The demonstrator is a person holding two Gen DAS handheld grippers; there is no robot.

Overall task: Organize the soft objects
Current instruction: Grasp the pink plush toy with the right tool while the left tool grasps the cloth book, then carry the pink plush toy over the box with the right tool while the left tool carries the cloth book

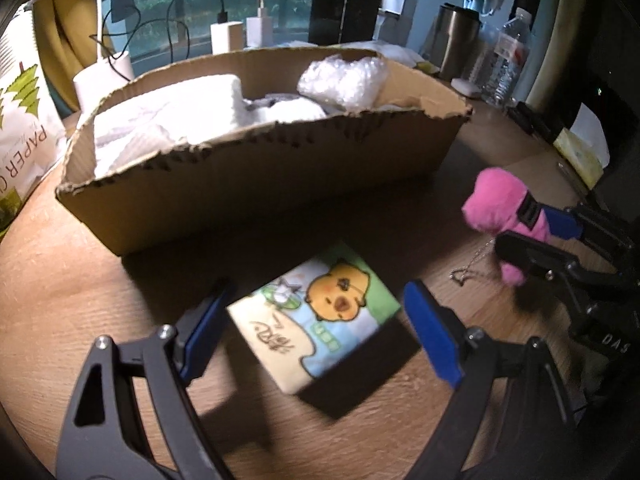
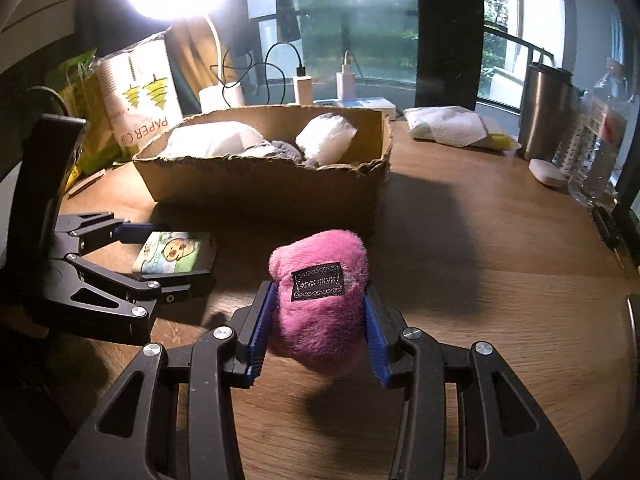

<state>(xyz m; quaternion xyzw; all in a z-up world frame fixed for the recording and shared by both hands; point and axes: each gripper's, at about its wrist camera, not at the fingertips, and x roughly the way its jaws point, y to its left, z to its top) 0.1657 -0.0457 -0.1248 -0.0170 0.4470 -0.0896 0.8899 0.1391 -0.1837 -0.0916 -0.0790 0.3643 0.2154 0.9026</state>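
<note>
A flat soft pad with a cartoon chick (image 1: 316, 320) lies on the wooden table in front of a cardboard box (image 1: 256, 184). My left gripper (image 1: 320, 336) is open, its blue fingers on either side of the pad, a little above it. The pad also shows in the right wrist view (image 2: 172, 257), with the left gripper (image 2: 160, 256) around it. My right gripper (image 2: 318, 330) is shut on a pink plush toy (image 2: 320, 300) and holds it above the table. The toy shows at the right in the left wrist view (image 1: 496, 208). The box (image 2: 264, 188) holds white soft items (image 1: 168, 120).
A paper cup pack (image 2: 140, 96) and green bag stand left of the box. Chargers and cables (image 2: 304, 80) sit behind it. A steel tumbler (image 2: 546, 112), water bottle (image 2: 600, 132), tissue pack (image 2: 448, 126) and white case (image 2: 548, 172) are at the right. A small chain (image 1: 468, 268) lies on the table.
</note>
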